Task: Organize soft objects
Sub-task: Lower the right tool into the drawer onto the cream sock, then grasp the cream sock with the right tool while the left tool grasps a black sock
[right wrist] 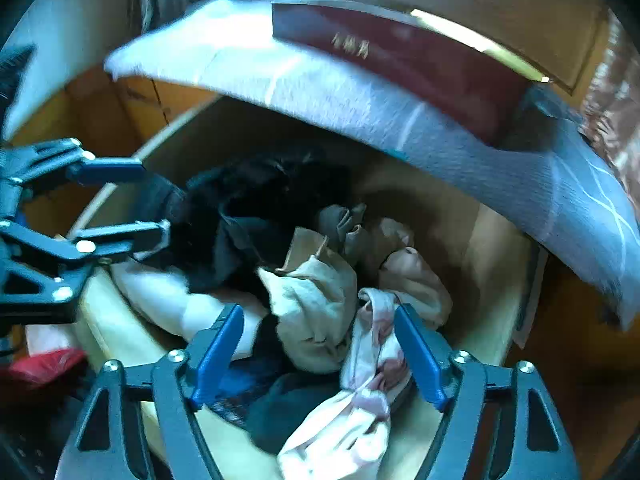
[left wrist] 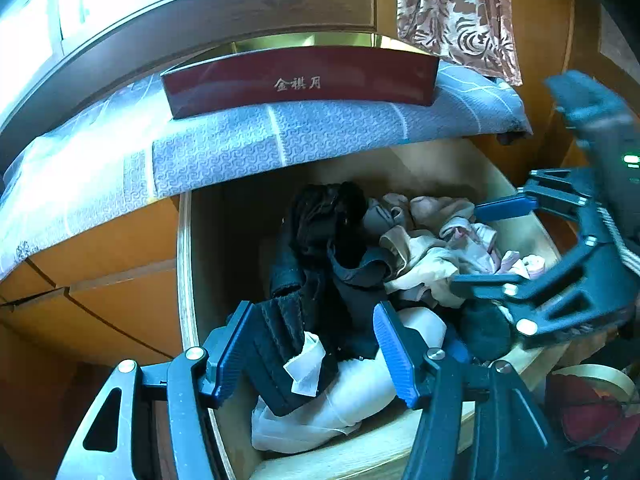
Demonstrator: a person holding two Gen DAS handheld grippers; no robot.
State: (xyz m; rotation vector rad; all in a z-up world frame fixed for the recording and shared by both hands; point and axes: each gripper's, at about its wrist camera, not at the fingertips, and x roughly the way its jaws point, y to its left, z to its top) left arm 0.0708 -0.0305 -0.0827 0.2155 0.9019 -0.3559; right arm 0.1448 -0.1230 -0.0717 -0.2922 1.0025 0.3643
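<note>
An open wooden drawer (left wrist: 186,272) holds a heap of soft garments. A black lacy garment (left wrist: 320,248) lies at the left of the heap, with a white tag (left wrist: 306,364) on it. Cream and pink clothes (left wrist: 432,252) lie at the right, and a white rolled piece (left wrist: 360,392) lies at the front. My left gripper (left wrist: 308,344) is open, its jaws on either side of the black garment. My right gripper (right wrist: 320,344) is open over the cream cloth (right wrist: 316,312) and a pink-and-white cloth (right wrist: 372,364). It also shows in the left wrist view (left wrist: 484,244).
A blue-grey patterned cloth (left wrist: 256,144) covers the cabinet top above the drawer, with a dark red box (left wrist: 300,80) on it. A patterned curtain (left wrist: 456,12) hangs at the right. A red object (left wrist: 592,416) lies beside the drawer's front right.
</note>
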